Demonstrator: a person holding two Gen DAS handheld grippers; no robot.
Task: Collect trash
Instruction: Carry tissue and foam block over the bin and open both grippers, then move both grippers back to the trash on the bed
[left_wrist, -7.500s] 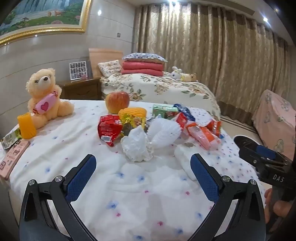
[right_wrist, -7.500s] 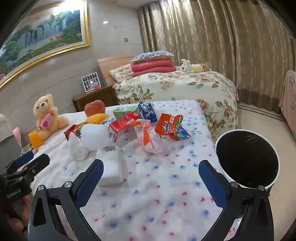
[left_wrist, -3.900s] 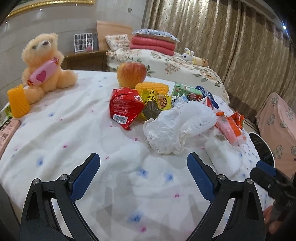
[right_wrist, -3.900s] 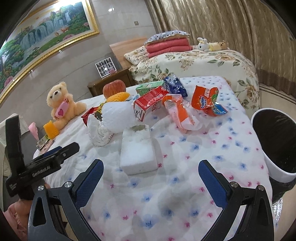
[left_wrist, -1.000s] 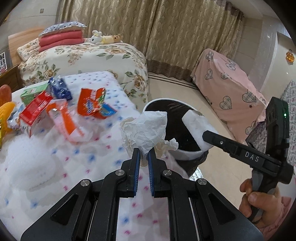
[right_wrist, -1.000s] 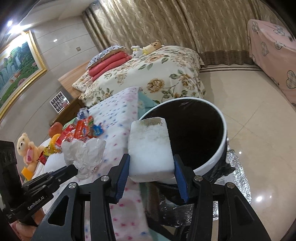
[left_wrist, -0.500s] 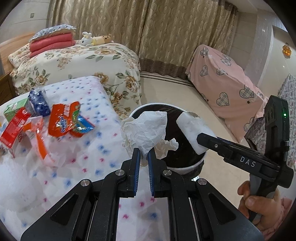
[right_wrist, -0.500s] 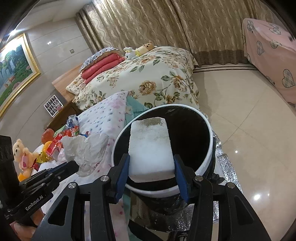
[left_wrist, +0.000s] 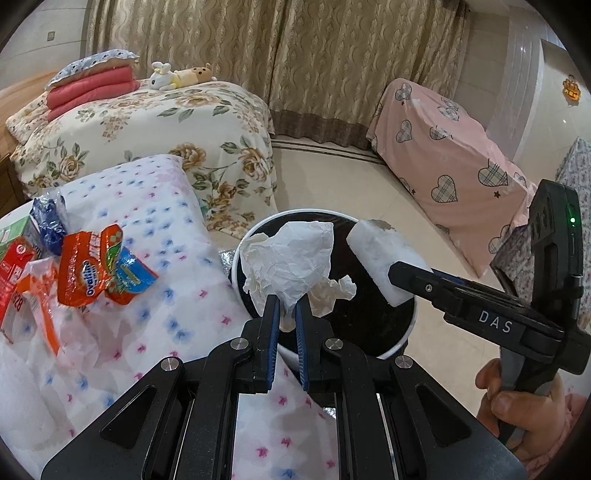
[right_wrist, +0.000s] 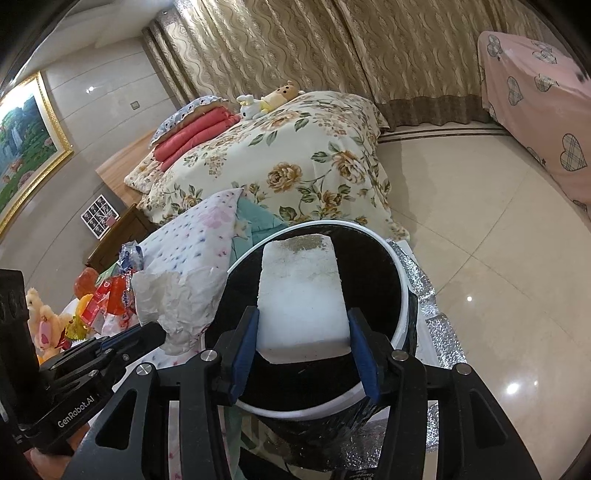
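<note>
Both loads now over bin (left_wrist: 402, 332), up from table edge | left gripper (left_wrist: 284, 306) clamps crumpled paper (left_wrist: 291, 258) | right gripper (right_wrist: 303, 332) grips foam block (right_wrist: 301, 291), jaws starting to ease | release next.

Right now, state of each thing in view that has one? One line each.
Left gripper: shut on crumpled white paper.
Crumpled white paper: pinched, held above the bin.
Right gripper: closed around white foam block.
White foam block: gripped by its sides, over the bin opening.
White-rimmed black-lined trash bin: upright, open, no lid.
Orange snack wrapper: torn open, lying on the spotted bedcover.
</note>
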